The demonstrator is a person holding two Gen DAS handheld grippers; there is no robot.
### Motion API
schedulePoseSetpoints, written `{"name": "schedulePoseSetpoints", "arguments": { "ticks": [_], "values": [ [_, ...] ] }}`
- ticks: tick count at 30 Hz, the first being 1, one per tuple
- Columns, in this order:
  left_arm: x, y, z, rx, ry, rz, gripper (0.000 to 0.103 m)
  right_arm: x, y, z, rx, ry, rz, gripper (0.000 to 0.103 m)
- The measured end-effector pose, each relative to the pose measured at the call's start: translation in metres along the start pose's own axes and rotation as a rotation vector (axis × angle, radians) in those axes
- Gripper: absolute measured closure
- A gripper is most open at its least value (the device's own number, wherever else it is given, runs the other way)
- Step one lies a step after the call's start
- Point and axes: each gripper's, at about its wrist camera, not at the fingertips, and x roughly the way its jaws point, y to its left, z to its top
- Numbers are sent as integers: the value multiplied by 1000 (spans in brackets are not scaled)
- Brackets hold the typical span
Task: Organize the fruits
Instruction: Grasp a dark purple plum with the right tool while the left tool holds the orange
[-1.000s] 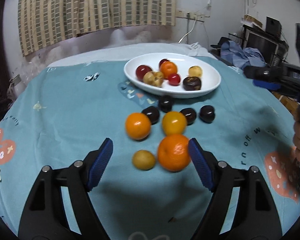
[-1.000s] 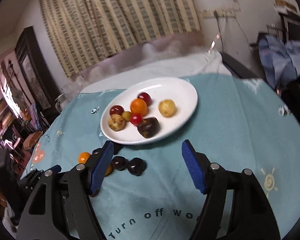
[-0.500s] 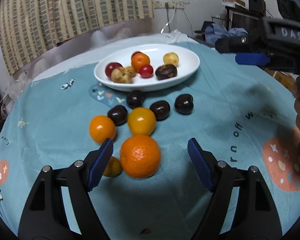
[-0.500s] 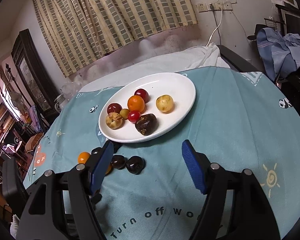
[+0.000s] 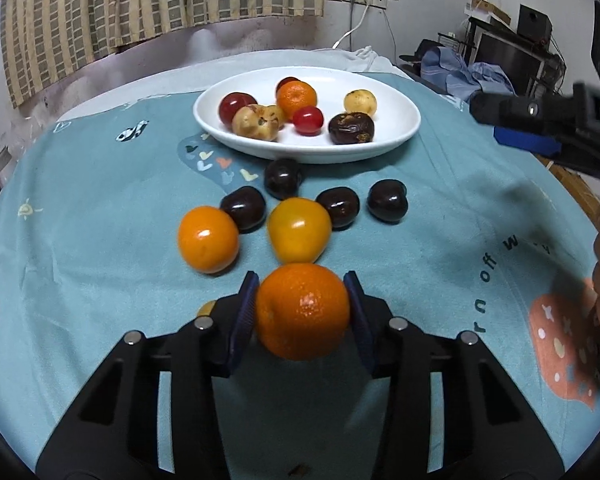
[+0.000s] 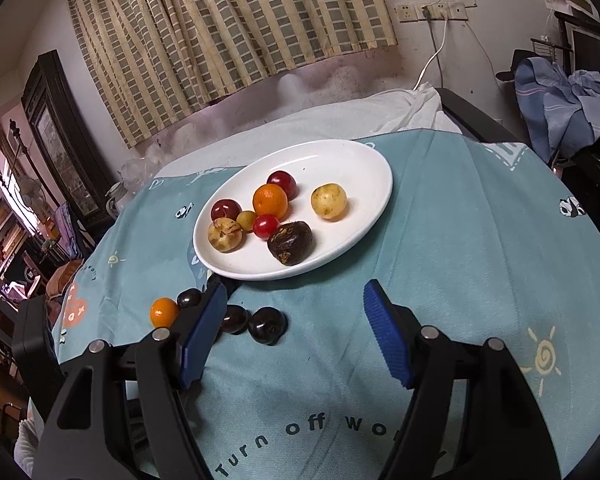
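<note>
White plate point(image 5: 400, 120) on the teal-clothed counter point(image 5: 100, 220) holds eight fruits: one mandarin, two dark red, one small red, two yellow-brown, one dark wrinkled, one small yellow-green partly hidden. Left gripper point(image 5: 302, 312) fingers have just been closing and clamp the large orange point(image 5: 302, 310), near the plate. Right gripper point(image 6: 294, 334) fingers stand apart, empty. Small yellow fruit point(image 5: 206, 309) mostly hidden behind the left finger

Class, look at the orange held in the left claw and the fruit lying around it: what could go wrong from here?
1. The left claw, whose jaws have just been closing, pinches the round orange only at its sides; it may slip.
2. The yellow-orange fruit sits right ahead and could get knocked rolling.
</note>
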Motion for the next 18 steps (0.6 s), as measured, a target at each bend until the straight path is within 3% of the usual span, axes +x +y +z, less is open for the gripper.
{"name": "schedulePoseSetpoints", "arguments": {
  "ticks": [7,10,13,18],
  "values": [
    [-28,29,5,-95,-89,6,59,19,2,-8,-38,62,22,32],
    [-32,42,6,-141,-96,36,59,31,10,-15,-100,93,15,38],
    [-32,55,7,-189,-93,49,59,43,22,-23,-170,124,5,51],
    [-36,58,5,-200,-102,47,59,59,37,-33,-270,142,-56,52]
  ]
}}
